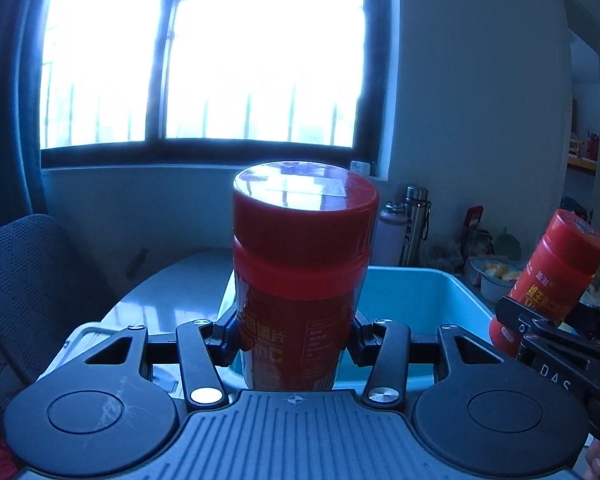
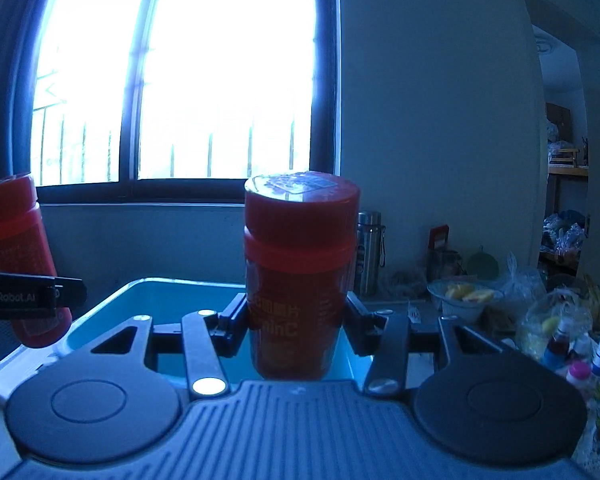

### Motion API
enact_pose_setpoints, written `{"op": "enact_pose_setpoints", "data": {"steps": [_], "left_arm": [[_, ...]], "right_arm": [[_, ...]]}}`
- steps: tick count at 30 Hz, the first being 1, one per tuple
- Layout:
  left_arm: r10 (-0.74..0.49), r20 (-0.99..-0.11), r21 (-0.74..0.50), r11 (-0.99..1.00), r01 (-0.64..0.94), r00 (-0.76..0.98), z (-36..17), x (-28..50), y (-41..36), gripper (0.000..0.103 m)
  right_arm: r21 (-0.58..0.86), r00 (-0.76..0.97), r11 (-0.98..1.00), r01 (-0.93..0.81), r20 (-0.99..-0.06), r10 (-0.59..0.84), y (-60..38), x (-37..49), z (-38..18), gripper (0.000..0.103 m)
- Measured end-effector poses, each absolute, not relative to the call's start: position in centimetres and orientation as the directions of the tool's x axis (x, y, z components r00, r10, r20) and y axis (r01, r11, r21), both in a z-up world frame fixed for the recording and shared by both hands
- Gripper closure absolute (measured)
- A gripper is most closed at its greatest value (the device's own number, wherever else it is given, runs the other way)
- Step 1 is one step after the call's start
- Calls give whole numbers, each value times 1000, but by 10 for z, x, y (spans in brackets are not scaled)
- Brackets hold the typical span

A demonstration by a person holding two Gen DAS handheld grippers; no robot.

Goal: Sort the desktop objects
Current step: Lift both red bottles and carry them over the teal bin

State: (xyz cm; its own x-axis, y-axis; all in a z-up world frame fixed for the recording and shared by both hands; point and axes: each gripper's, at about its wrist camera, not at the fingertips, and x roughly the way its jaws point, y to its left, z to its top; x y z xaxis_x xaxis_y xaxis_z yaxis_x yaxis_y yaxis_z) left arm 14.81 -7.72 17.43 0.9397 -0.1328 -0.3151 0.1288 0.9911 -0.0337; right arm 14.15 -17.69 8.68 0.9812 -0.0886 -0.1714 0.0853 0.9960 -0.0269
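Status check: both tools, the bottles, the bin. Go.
Left tool shut on a red bottle, upright. Right tool shut on a second red bottle. Both held above the blue bin. Nothing blocking the bin.

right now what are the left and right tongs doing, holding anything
Left tongs: closed on a red bottle, held upright above the blue bin.
Right tongs: closed on a second red bottle, also over the bin.

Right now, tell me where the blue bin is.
The blue bin sits on the table directly below both grippers, behind the held red bottles, left of the steel flask.
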Motion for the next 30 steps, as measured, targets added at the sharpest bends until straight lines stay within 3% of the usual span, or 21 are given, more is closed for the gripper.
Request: {"op": "enact_pose_setpoints", "data": {"steps": [14,30], "left_arm": [[-180,-418,-34,983,182,891,154,258,-73,52],[-249,-564,-103,967,232,788,109,309,-56,48]], "right_arm": [[-36,956,992,124,-264,-129,-183,230,75,54],[-23,872,991,129,-474,-124,-167,263,36,52]]}}
